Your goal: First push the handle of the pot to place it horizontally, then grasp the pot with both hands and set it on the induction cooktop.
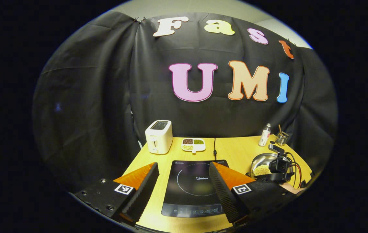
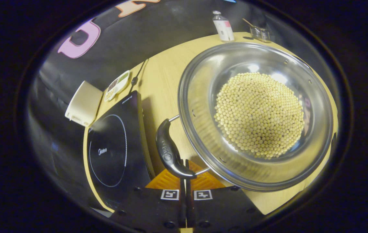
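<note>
Right hand-held gripper (image 2: 186, 176) closed beneath pot handle (image 2: 169, 152), left hand-held gripper (image 1: 184, 181) wide apart

From the right gripper view, the right gripper (image 2: 185, 176) has its fingers (image 2: 200, 179) closed together, with hardly a slit between them, right at the lower end of the pot's dark handle (image 2: 168, 152). The handle lies along the near side of the steel pot (image 2: 203, 142), which is heaped with small pale beans (image 2: 258, 115). The pot sits on the yellow worktop (image 2: 161, 84), just beside the black induction cooktop (image 2: 112, 149). Farther back stand a white toaster (image 2: 83, 103), a divided dish (image 2: 117, 84), a small bottle (image 2: 223, 27) and a wire holder (image 2: 260, 33).
</note>
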`<state>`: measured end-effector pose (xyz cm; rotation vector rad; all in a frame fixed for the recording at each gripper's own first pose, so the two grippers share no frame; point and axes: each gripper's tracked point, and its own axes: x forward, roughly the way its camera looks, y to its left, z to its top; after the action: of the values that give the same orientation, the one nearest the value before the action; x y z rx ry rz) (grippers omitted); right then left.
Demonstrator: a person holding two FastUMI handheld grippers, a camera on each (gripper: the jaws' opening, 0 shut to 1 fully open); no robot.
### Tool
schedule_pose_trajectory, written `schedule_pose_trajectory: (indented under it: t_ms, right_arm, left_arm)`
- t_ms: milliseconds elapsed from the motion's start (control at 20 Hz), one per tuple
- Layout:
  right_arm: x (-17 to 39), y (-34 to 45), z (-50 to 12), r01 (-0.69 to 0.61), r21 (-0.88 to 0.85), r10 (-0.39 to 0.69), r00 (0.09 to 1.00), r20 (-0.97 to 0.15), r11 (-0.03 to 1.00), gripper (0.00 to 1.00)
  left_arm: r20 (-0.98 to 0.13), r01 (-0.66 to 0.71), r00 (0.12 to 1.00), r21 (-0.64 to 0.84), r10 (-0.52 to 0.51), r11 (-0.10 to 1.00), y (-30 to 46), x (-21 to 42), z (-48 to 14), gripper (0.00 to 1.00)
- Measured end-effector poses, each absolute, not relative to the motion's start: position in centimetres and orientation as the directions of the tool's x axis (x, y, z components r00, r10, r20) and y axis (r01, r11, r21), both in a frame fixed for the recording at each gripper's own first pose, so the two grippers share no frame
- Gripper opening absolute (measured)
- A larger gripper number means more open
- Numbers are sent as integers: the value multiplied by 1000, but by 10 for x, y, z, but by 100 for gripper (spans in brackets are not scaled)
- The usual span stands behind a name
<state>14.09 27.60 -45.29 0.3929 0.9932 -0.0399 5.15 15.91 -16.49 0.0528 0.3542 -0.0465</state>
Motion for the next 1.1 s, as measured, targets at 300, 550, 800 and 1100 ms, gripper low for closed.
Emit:
schedule_pose_trajectory:
  t_ms: [300,550,800,1100]
  right_arm:
    - [165,283,-456,256,303,107,574,-812,918,2]
    - [166,286,-449,266,306,105,574,-812,914,0]
    - [136,263,-417,210,295,116,598,-793,932,9]
    - [95,226,-361,164,356,174,643,-746,920,81]
  left_arm:
    - [-359,61,932,53,-38,997,162,53,-167,95]
    - [-372,93,925,28,-76,995,155,56,-173,93]
    - [-404,149,902,-36,-151,988,132,63,-187,96]
    - [-483,207,841,-127,-243,970,96,62,-220,95]
